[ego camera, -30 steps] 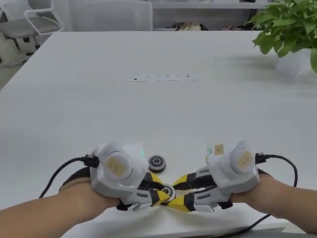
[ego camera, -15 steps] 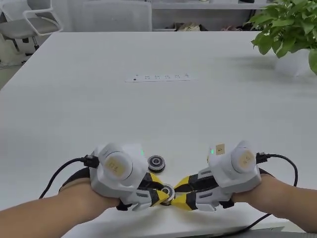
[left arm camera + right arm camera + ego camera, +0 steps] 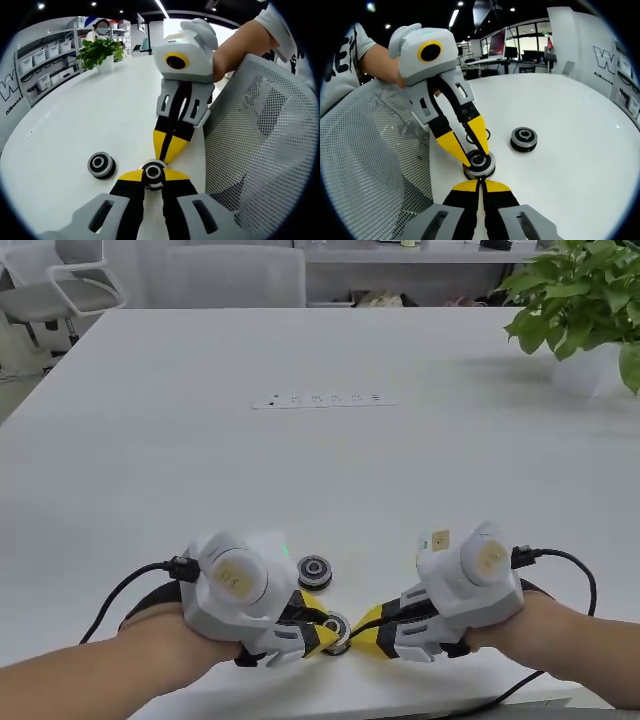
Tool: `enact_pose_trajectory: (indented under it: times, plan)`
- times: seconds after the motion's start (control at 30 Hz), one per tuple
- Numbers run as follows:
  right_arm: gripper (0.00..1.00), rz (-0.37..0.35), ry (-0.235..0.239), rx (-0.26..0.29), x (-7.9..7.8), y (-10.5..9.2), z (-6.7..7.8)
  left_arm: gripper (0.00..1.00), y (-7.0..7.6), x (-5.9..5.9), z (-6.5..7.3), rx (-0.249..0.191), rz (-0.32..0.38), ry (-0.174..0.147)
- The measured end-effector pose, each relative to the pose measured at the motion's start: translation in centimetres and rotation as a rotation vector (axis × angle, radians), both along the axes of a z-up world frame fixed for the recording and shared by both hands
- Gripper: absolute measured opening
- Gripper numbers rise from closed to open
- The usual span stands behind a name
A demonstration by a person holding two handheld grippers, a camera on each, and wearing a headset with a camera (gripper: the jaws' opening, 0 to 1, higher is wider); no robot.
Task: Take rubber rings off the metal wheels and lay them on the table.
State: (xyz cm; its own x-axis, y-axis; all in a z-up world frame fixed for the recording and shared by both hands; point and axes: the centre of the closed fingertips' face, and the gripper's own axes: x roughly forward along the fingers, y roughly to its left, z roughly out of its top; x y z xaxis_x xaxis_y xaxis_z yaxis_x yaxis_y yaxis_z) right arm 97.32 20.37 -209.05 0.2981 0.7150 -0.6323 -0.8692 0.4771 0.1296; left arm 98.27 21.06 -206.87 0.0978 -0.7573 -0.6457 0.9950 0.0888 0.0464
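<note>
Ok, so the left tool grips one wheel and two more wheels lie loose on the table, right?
Not quite: only one loose wheel lies on the table, not two; the left gripper view shows it. The left tool does grip a wheel.

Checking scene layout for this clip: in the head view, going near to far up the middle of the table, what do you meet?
held wheel → loose wheel → socket strip → grey chair back

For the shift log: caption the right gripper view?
Left gripper clamps a metal wheel, the right gripper shut at its rim; a second wheel lies nearby on the table.
</note>
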Motion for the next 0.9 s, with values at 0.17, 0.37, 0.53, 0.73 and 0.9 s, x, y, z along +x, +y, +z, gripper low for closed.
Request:
enact_pose_trajectory:
  times: [0.17,0.37,0.53,0.73,0.9]
  plan:
    - [0.0,-0.069,0.055,0.051,0.2,-0.2,0.0,0.08,0.0,0.0,0.0,-0.002,0.001,-0.002]
    - [0.0,-0.117,0.086,0.096,0.3,-0.5,0.4,0.08,0.0,0.0,0.0,0.0,0.005,-0.004]
    - [0.0,-0.16,0.099,0.133,0.6,-0.7,0.8,0.08,0.0,0.0,0.0,0.001,0.005,-0.006]
    - [0.0,-0.189,0.103,0.167,0.8,-0.7,1.1,0.08,-0.1,-0.1,0.0,0.006,0.011,-0.007]
    - [0.0,-0.197,0.104,0.184,0.8,-0.6,1.3,0.08,-0.1,-0.1,0.0,0.006,0.012,-0.007]
